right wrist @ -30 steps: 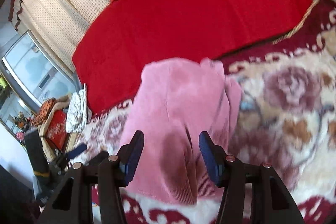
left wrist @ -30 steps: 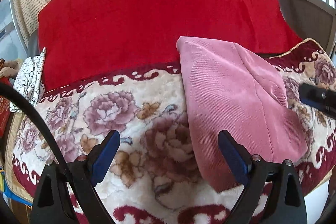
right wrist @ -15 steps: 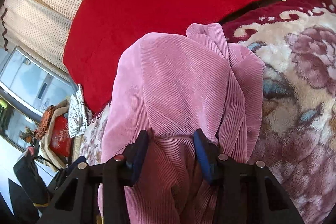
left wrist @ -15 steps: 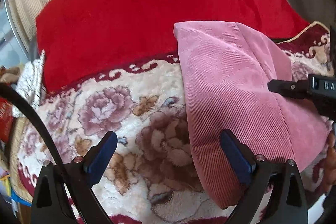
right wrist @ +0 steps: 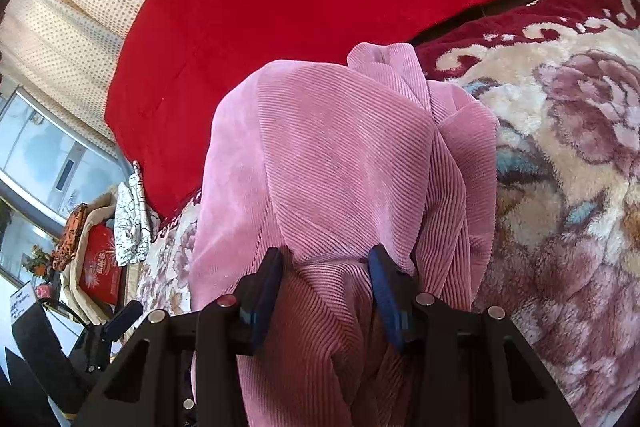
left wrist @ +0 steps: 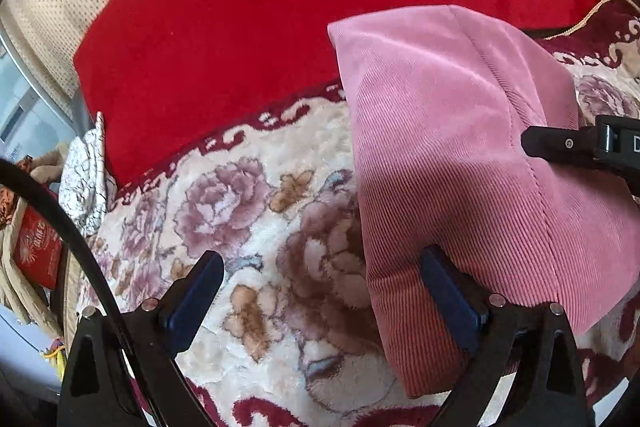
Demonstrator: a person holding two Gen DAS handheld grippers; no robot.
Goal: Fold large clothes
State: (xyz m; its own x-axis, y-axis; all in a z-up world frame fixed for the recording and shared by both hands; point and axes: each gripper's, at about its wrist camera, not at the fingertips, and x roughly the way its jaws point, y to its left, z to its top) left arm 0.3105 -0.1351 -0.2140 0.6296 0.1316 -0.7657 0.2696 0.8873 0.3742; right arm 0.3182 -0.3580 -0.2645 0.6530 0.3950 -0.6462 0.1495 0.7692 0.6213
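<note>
A pink corduroy garment lies folded on a floral blanket. My left gripper is open; its right finger rests at the garment's near left edge, its left finger over bare blanket. My right gripper has pink corduroy bunched between its blue pads, and the cloth is raised in a hump. Part of the right gripper's black body shows at the right edge of the left wrist view, over the garment.
A red blanket covers the far side. At the left edge stand a red box, a black-and-white patterned cloth and dotted curtains.
My right gripper has moved in and narrowed from wide open onto the pink garment, bunching and raising it. My left gripper has moved closer to the garment's left edge, still open.
</note>
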